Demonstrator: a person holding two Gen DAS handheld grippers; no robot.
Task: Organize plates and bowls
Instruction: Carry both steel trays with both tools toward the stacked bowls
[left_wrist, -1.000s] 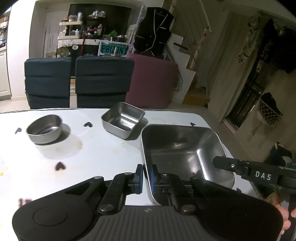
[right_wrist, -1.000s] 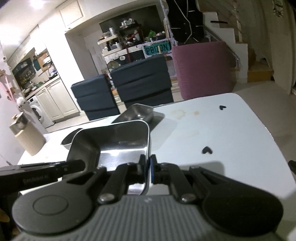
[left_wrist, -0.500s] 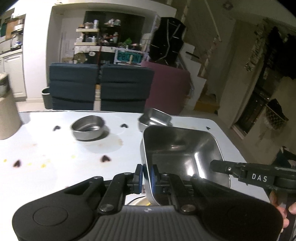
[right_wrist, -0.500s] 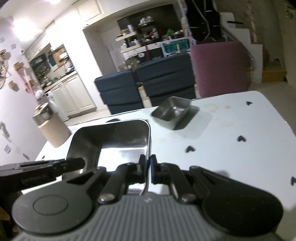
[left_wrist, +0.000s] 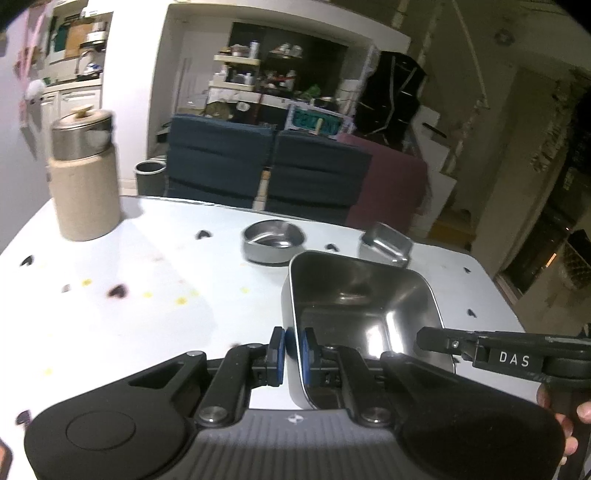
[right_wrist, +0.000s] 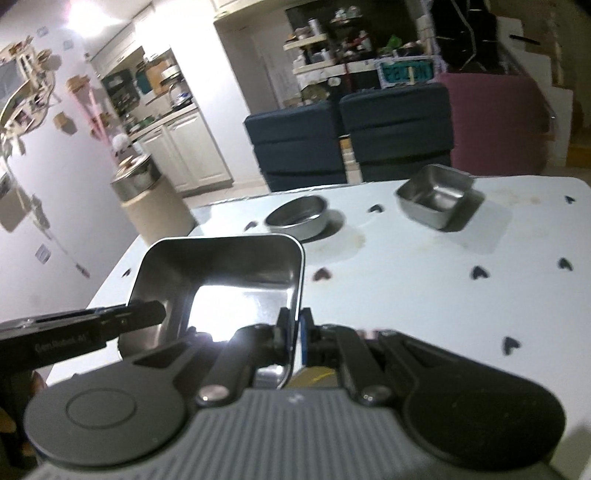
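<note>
Above the white tabletop (left_wrist: 155, 280), my left claw (left_wrist: 291, 349) and right claw (right_wrist: 294, 334) each pinch shut on an opposite wall of the large square steel pan (left_wrist: 354, 306), carrying it clear of the surface. To do this well, I judge both grips must stay level and matched, steering toward the round bowl (left_wrist: 273, 242) and small square bowl (right_wrist: 436, 197) beyond.
</note>
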